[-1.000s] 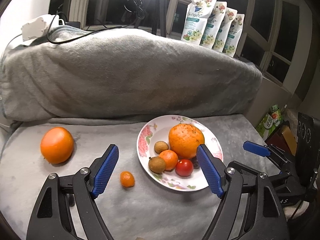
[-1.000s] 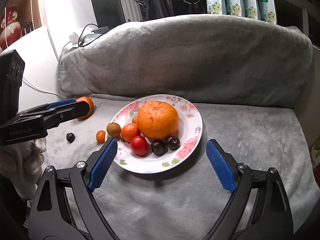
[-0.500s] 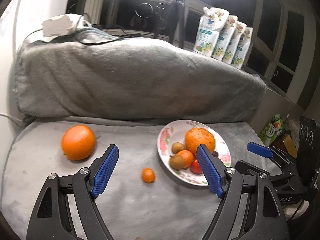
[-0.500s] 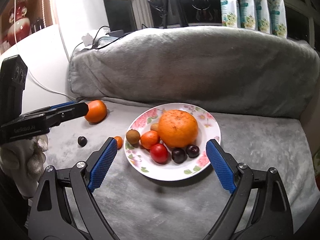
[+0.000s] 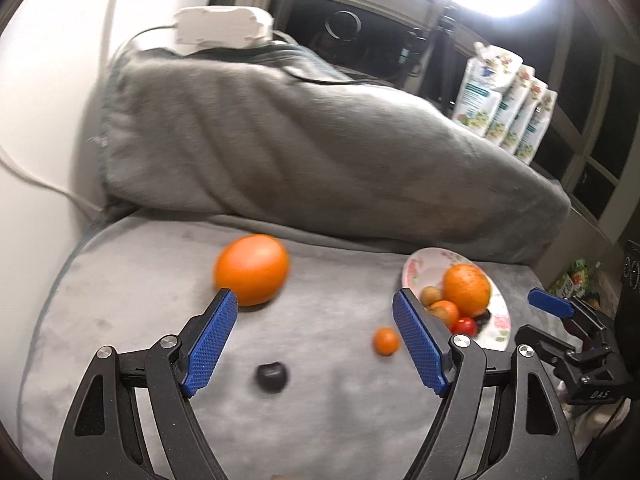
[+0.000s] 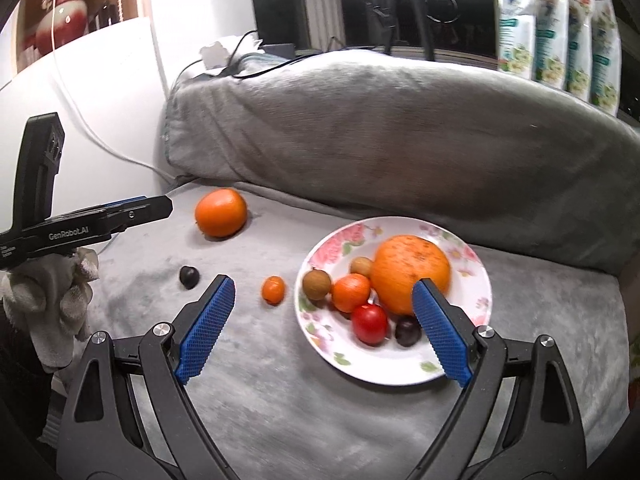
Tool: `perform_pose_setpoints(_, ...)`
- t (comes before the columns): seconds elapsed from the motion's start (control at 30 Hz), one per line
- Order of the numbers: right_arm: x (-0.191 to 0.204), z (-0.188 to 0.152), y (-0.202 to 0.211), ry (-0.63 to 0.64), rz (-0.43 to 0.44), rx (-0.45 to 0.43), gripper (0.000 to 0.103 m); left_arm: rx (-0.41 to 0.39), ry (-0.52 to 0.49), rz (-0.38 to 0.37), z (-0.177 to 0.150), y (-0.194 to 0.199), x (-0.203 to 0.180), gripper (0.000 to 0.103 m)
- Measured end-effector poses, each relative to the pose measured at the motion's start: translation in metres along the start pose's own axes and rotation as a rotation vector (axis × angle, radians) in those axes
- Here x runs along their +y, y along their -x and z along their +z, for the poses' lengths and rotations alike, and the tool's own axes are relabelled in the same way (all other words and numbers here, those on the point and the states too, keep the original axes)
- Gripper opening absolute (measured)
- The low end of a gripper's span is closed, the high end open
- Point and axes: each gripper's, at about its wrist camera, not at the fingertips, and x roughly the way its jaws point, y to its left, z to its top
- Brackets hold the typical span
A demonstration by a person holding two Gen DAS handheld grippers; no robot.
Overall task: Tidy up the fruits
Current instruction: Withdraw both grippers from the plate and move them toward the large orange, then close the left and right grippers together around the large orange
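A flowered plate [image 6: 472, 352] [image 5: 416, 268] on the grey blanket holds a big orange [image 6: 408, 272], a small orange, two brown fruits, a red tomato [image 6: 370, 323] and a dark plum. Off the plate lie a large orange [image 5: 252, 270] [image 6: 220, 213], a tiny orange [image 5: 386, 341] [image 6: 273, 289] and a dark plum [image 5: 273, 376] [image 6: 189, 276]. My left gripper [image 5: 314, 338] is open and empty, with the dark plum in front between its fingers. My right gripper [image 6: 324, 328] is open and empty, over the plate's left side.
A thick grey blanket roll [image 6: 380, 128] backs the seat. Several white pouches [image 6: 560, 36] stand on the sill behind. A white power strip [image 5: 224, 32] with cables lies on the roll. A white wall [image 5: 44, 120] borders the left. A gloved hand [image 6: 48, 300] holds the left gripper.
The left gripper has swung left, away from the plate, bringing the large orange and dark plum before it. The right gripper has also shifted left and pulled back a little. Both stay open.
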Motion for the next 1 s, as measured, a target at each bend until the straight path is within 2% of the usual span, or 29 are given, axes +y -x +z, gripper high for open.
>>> perform_pose_setpoints(0.3, 0.02, 0.021, -0.033, -0.017, 0.088, 0.05, 0.092, 0.0, 0.064, 0.023, -0.006, 0.001, 0.042, 0.08)
perform_pose_setpoints(0.7, 0.048, 0.054, -0.097, -0.092, 0.227, 0.144, 0.092, 0.041, 0.098, -0.039, -0.008, -0.023, 0.068, 0.079)
perform_pose_setpoints(0.93, 0.062, 0.069, -0.136, -0.117, 0.266, 0.185, 0.092, 0.096, 0.134, -0.094, -0.005, -0.047, 0.075, 0.078)
perform_pose_setpoints(1.0, 0.064, 0.073, -0.146, -0.136, 0.282, 0.199, 0.092, 0.106, 0.137, -0.104, -0.004, -0.053, 0.076, 0.074)
